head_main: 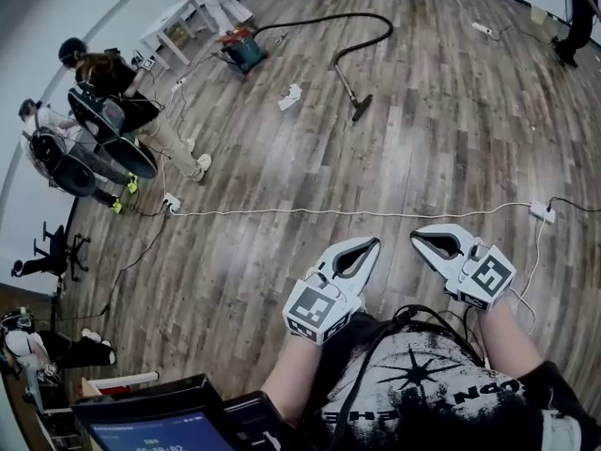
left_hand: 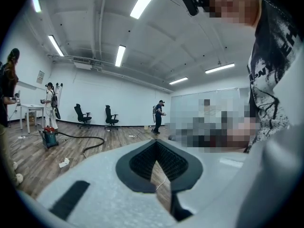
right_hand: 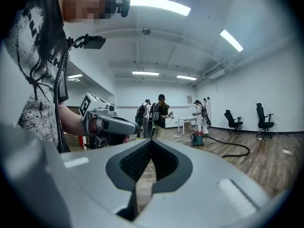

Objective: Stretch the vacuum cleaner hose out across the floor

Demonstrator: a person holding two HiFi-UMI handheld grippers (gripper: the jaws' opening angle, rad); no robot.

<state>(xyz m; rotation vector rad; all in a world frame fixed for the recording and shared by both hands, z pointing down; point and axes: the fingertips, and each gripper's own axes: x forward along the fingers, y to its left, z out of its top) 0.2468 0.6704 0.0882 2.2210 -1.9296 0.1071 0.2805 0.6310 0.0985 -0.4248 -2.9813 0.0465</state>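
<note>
The vacuum cleaner (head_main: 242,50), teal and red, stands far off on the wood floor. Its black hose (head_main: 376,23) loops to the right and comes back to a floor nozzle (head_main: 362,109). Both grippers are held close to my body, well short of the hose. My left gripper (head_main: 376,242) is shut with nothing in it. My right gripper (head_main: 415,238) beside it is shut and empty too. In the left gripper view the vacuum cleaner (left_hand: 49,137) and hose (left_hand: 90,144) lie at the left. In the right gripper view the vacuum cleaner (right_hand: 197,138) and hose (right_hand: 237,151) lie at the right.
A white cable (head_main: 357,214) crosses the floor just ahead of the grippers to a power strip (head_main: 542,211). A paper scrap (head_main: 290,97) lies near the nozzle. People with backpack rigs (head_main: 113,92) stand at the left by a white table (head_main: 188,17); another person (head_main: 573,17) is at the far right.
</note>
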